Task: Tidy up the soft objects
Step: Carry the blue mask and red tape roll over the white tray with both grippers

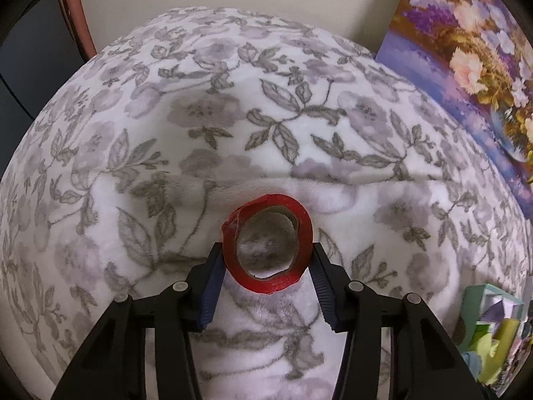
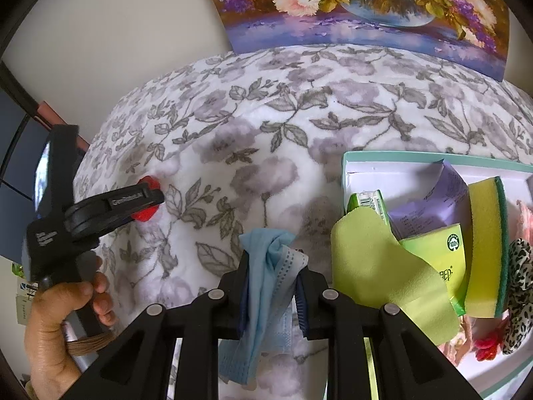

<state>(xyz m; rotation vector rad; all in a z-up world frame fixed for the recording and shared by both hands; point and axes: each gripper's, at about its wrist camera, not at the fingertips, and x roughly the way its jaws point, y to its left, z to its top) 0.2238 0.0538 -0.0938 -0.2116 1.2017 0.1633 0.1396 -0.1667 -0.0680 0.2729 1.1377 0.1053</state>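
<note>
A red tape roll (image 1: 266, 287) with a cardboard core lies on the floral blanket (image 1: 233, 100). My left gripper (image 1: 266, 250) points steeply down over it, its blue pads (image 1: 213, 266) touching the ring on both sides. In the right wrist view, the left gripper (image 2: 155, 196) shows from the side, held by a hand (image 2: 66, 300), with the red roll (image 2: 146, 216) at its tip. My right gripper (image 2: 273, 266) is shut on a crumpled blue face mask (image 2: 266, 243), which hangs above the blanket. The teal-rimmed box (image 2: 346, 166) is just to its right.
The box holds a yellow cloth (image 2: 366, 260), a yellow-green sponge (image 2: 486, 246), tissue packets (image 2: 446, 253) and a leopard scrunchie (image 2: 519, 283). A flower painting (image 2: 333, 6) leans on the wall behind the blanket. Dark furniture (image 1: 33, 66) stands at the left.
</note>
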